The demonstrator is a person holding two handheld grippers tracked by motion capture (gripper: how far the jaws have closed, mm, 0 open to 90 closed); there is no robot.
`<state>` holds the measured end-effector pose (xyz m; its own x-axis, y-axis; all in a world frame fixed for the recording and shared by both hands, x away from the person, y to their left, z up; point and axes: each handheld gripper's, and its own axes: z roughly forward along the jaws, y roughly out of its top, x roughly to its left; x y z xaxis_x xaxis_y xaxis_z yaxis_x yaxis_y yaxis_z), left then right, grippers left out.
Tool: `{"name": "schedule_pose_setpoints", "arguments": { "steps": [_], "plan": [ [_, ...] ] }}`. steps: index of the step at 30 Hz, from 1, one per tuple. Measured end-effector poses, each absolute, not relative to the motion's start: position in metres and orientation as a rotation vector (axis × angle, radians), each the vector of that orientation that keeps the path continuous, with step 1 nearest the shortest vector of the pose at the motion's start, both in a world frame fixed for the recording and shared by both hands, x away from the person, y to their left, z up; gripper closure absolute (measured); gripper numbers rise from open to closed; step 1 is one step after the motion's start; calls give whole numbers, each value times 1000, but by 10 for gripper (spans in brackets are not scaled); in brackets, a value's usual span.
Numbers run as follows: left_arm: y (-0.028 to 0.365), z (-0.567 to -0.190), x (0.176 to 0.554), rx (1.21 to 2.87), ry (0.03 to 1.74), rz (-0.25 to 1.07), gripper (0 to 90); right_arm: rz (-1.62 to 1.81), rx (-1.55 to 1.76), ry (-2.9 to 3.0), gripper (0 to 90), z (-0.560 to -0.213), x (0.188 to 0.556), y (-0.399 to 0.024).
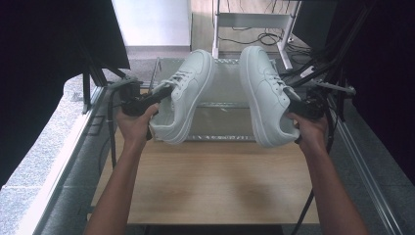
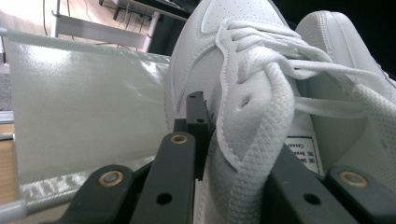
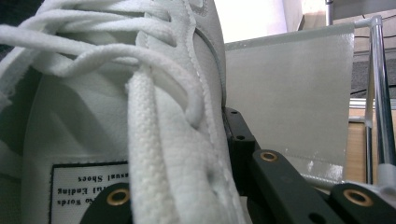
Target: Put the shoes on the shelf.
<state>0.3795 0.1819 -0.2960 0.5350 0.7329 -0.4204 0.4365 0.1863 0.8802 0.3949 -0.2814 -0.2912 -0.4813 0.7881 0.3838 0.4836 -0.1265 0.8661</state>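
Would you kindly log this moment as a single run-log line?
left gripper: shut on left shoe | right gripper: shut on right shoe | both shoes: lifted above table, soles facing each other

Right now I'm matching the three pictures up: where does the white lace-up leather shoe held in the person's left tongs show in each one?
High view: white lace-up leather shoe, left of centre, toe up, above the wooden table.
Left gripper view: centre, its collar clamped in the left tongs.
Right gripper view: I cannot pick it out; the shoe clamped there is the other one.
Shared landmark: the pale translucent rack panel.
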Motion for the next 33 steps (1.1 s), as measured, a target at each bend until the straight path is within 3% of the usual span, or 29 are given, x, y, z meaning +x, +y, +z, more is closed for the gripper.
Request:
{"name": "schedule_pose_setpoints", "arguments": {
  "steps": [33],
  "plan": [
    [175, -262, 441, 1363, 1196, 283, 838, 1465, 1545, 1854, 857, -261, 459, -249]
  ]
}}
